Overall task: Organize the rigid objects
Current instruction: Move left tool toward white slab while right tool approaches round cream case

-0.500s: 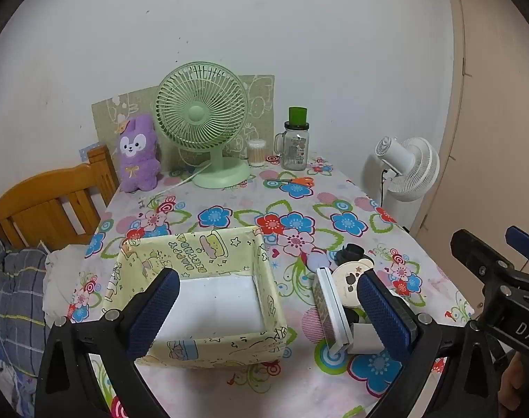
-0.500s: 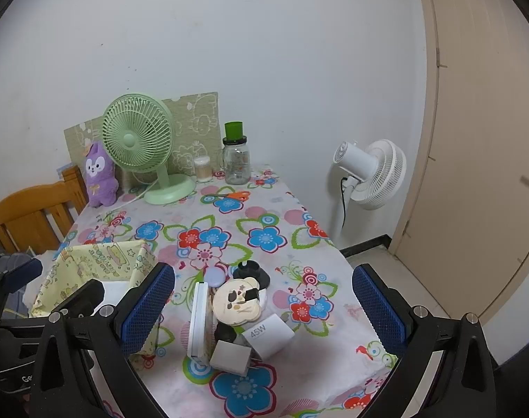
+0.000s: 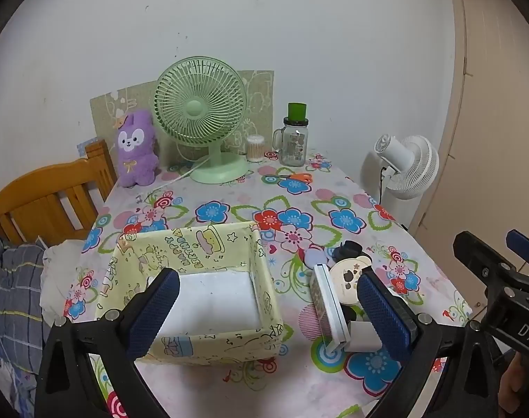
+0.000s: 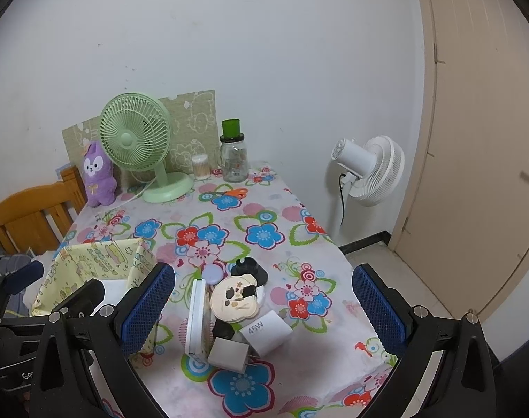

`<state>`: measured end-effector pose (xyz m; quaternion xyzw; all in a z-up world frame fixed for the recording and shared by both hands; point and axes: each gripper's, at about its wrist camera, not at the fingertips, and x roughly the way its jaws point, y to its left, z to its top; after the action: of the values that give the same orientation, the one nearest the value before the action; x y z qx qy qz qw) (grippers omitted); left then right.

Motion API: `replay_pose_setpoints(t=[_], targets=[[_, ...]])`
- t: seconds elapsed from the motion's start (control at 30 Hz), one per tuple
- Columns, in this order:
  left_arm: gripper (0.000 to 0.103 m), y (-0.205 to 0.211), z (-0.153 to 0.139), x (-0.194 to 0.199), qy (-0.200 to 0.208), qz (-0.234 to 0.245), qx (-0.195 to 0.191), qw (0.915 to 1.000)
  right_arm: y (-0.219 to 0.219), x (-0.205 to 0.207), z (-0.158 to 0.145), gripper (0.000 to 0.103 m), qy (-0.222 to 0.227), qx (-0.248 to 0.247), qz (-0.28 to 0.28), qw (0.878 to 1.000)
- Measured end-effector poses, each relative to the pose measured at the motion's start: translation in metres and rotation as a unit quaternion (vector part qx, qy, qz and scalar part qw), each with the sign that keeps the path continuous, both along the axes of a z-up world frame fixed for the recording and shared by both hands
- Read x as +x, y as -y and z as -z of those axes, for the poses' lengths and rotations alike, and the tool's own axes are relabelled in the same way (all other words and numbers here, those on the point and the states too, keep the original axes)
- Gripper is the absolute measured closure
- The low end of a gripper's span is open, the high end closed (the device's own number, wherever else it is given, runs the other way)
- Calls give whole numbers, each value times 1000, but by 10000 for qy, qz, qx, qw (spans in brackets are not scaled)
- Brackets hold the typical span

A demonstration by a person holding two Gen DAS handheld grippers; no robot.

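A yellow cartoon-print box [image 3: 201, 254] with an empty white floor stands on the flowered table; it shows at the left of the right wrist view [image 4: 90, 261]. Right of it lies a pile: a white flat case on edge [image 4: 196, 317], a round bear-shaped piece [image 4: 235, 297], a white 45W charger [image 4: 266, 331], a grey cube [image 4: 228, 353], a black stand [image 4: 248, 268] and a lilac disc [image 4: 212, 273]. My left gripper [image 3: 268, 310] is open, spanning the box's near right corner. My right gripper [image 4: 264, 313] is open above the pile.
At the table's back stand a green desk fan [image 3: 201, 111], a purple plush [image 3: 137, 149], a glass jar with green lid [image 3: 294, 139], a cotton-swab tub [image 3: 255, 148] and orange scissors [image 3: 294, 177]. A wooden chair [image 3: 48, 195] is left, a white floor fan [image 4: 369, 170] and door right.
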<state>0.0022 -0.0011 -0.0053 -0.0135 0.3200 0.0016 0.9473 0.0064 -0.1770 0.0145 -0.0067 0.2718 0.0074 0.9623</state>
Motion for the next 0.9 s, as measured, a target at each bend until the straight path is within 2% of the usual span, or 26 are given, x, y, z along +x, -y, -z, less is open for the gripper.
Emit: replay_pose_setpoints(t=[0.3, 0.6, 0.9], targets=[[0, 2, 4, 0, 1, 67, -34, 10000, 3, 2, 3, 0, 35, -71, 6, 10000], [0, 7, 7, 7, -217, 170, -357, 9990, 11, 8, 6, 0, 65, -242, -69, 9997], [2, 25, 16, 16, -283, 219, -144, 9993, 15, 20, 10, 0, -106, -513, -122, 9986]])
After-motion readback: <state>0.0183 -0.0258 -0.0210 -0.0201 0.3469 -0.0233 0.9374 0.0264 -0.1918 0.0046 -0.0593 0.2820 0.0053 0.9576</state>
